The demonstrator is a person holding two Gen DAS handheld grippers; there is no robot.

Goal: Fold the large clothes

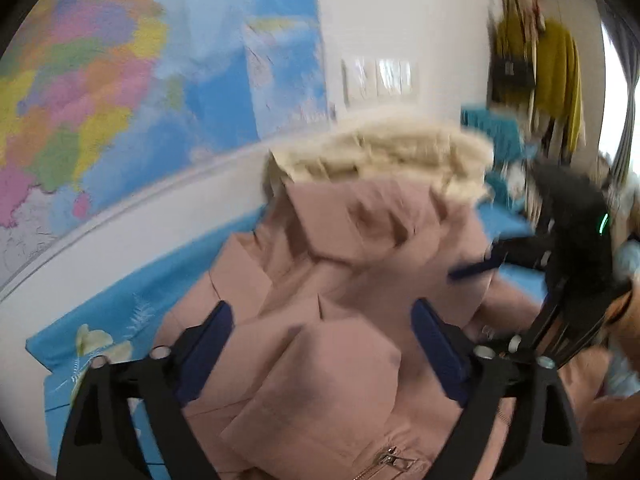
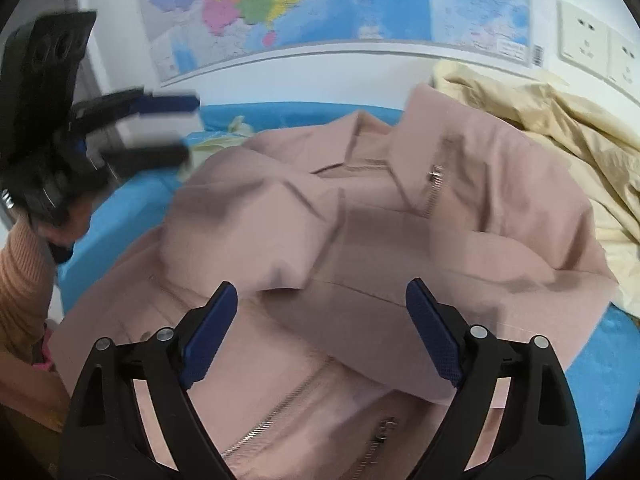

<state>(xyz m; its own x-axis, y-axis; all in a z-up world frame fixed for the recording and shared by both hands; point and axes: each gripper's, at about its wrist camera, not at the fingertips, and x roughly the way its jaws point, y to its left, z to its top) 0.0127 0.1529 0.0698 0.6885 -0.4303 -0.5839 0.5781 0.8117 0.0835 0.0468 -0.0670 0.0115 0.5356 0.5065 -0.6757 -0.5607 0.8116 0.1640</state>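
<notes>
Dusty-pink padded coat (image 2: 360, 220) with a cream fur-trimmed hood (image 1: 384, 156) and metal zips, lying partly folded on the bed covered by a bright blue printed sheet (image 2: 132, 204). In the left wrist view the hood lies at the far end of the coat, toward the white wall, with a folded panel of pink fabric nearest the camera. Left hand-held gripper (image 1: 324, 344): black frame, dark blue pads, jaws standing wide apart above the coat with nothing pressed between them. Right hand-held gripper (image 2: 320, 328): same build, jaws likewise wide apart over the lower part of the coat, gripping nothing. In the right wrist view the left hand-held gripper appears blurred at the upper left, beside a ribbed peach sleeve (image 2: 20, 276). A crumpled pale-yellow garment (image 2: 560, 120) lies against the far right edge of the coat. A multicoloured wall map (image 2: 320, 4) hangs behind the bed; white wall sockets (image 2: 580, 36) sit to its right.
</notes>
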